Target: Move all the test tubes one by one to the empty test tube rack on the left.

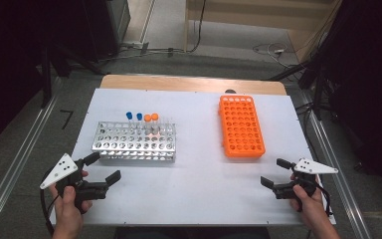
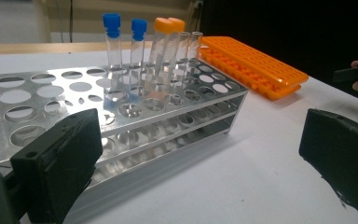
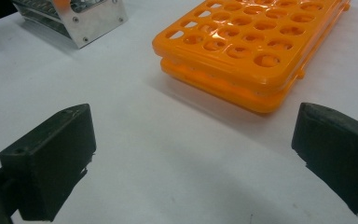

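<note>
High view: the left tongs [image 1: 102, 168] and right tongs [image 1: 274, 172] both stand apart and empty, low over the white table [image 1: 199, 179]. Nearest the left tongs is the metal rack [image 1: 134, 143], holding capped tubes [image 2: 113, 42] upright at its far side. They look light, thin-walled, slick and breakable; grip just below a cap, gently. The orange rack [image 1: 241, 125] stands empty, well apart.

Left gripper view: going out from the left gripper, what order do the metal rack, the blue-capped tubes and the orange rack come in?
1. Metal rack, right by the left gripper.
2. Blue-capped tubes, at its far edge.
3. Orange rack, farthest, off right.
</note>
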`<state>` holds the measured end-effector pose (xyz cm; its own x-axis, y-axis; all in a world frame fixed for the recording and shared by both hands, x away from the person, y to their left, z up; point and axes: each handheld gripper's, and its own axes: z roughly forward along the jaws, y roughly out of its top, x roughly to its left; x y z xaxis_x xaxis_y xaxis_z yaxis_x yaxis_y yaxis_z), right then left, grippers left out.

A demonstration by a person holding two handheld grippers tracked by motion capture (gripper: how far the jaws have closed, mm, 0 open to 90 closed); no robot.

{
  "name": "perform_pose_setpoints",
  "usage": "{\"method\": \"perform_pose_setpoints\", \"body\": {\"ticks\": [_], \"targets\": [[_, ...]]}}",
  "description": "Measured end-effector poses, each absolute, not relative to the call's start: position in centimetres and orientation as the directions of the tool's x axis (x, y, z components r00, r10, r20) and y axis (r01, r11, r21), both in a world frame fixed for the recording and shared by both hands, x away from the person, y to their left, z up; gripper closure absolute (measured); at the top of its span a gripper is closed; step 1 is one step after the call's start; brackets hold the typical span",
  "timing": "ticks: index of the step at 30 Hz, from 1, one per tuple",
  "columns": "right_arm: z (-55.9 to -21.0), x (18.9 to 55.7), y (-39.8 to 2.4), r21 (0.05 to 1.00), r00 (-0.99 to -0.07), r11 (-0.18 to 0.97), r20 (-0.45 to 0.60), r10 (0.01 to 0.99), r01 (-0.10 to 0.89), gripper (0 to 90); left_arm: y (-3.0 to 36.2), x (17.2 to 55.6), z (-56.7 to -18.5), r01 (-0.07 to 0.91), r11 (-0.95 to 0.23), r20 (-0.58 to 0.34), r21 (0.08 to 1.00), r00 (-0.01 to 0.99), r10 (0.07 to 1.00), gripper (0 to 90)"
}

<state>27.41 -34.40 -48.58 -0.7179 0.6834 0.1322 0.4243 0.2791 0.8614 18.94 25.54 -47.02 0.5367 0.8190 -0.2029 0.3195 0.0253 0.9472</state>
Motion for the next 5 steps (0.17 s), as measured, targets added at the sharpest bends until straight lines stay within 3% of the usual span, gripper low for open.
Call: {"method": "perform_pose_setpoints", "body": {"ticks": [5], "targets": [[-48.56, 27.42, -34.41, 0.862, -0.716, 0.278, 0.132, 0.685, 0.424, 0.0, 25.15, 19.12, -47.08, 0.325, 0.016, -0.199, 0.945, 0.537, 0.82, 0.0]]}}
